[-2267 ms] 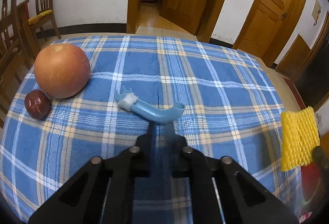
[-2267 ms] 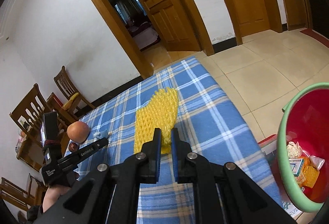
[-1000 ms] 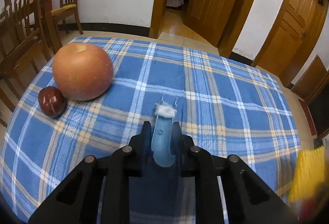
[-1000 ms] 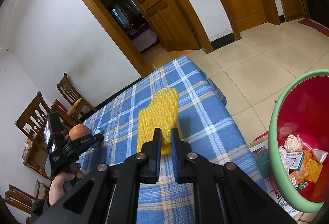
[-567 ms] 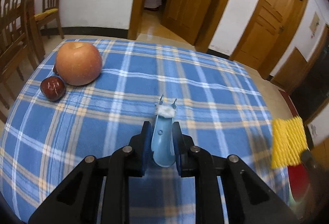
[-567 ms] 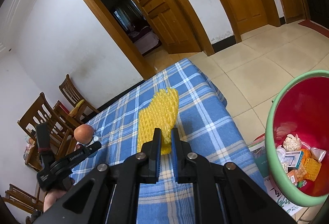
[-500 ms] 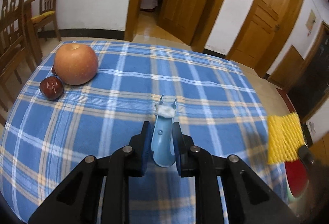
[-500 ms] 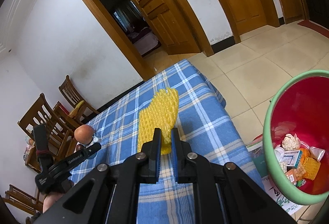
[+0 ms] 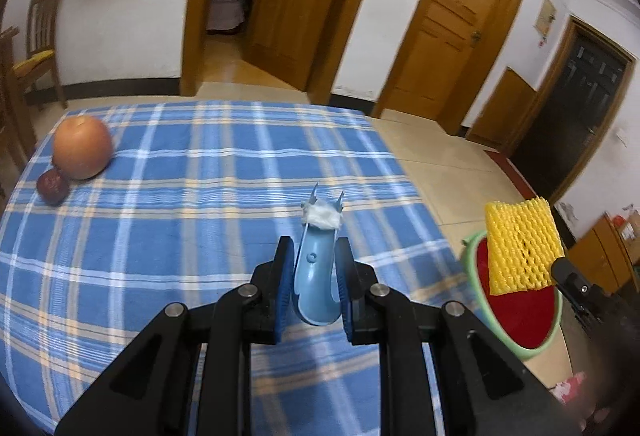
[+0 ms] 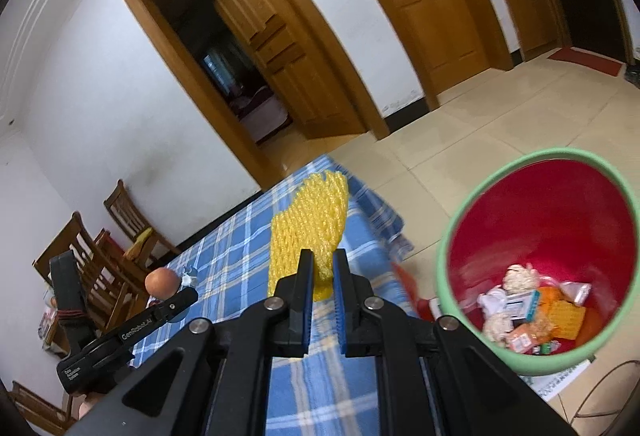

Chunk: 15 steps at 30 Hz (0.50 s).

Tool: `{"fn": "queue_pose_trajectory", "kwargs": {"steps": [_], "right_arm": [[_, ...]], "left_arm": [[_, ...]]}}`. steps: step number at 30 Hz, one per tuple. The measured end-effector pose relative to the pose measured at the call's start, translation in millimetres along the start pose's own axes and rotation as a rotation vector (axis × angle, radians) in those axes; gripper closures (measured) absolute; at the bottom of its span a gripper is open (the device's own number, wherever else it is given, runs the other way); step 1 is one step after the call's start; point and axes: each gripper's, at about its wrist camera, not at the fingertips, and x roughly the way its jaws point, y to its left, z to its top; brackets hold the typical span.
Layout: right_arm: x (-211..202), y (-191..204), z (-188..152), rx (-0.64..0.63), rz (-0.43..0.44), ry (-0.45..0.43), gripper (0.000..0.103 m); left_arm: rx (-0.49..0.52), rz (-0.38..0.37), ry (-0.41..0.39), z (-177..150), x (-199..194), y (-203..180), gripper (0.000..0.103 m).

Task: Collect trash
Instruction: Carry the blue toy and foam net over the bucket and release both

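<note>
My left gripper (image 9: 314,250) is shut on a curved light-blue plastic piece (image 9: 316,276) with a tuft of white fluff (image 9: 322,217) at its forked tip, held above the blue plaid tablecloth (image 9: 180,220). My right gripper (image 10: 320,260) is shut on a yellow foam fruit net (image 10: 310,220), lifted near the table's right end. That same net (image 9: 522,246) shows in the left wrist view in front of the red bin with a green rim (image 9: 516,312). In the right wrist view the bin (image 10: 536,204) stands on the floor to the right, with several scraps of trash inside.
An apple (image 9: 82,146) and a small dark red fruit (image 9: 52,186) lie at the table's far left corner. Wooden chairs (image 10: 120,236) stand beyond that end. Tiled floor (image 10: 480,124) and wooden doors (image 9: 444,36) lie behind; papers (image 10: 560,380) sit under the bin.
Both grippers have swung right toward the bin with their loads. The apple has shrunk toward the left edge, and the bin has come further into both views.
</note>
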Motion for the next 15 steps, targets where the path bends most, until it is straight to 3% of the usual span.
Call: {"fn": "queue_pose_trajectory", "kwargs": {"steps": [15], "right_arm": [[-65.4,-60.9,6.5,0.082,-0.114,-0.106,0.092]], "left_arm": [[0.134,-0.156,0.031,-9.1,3.7,-95.3,0.083]]}}
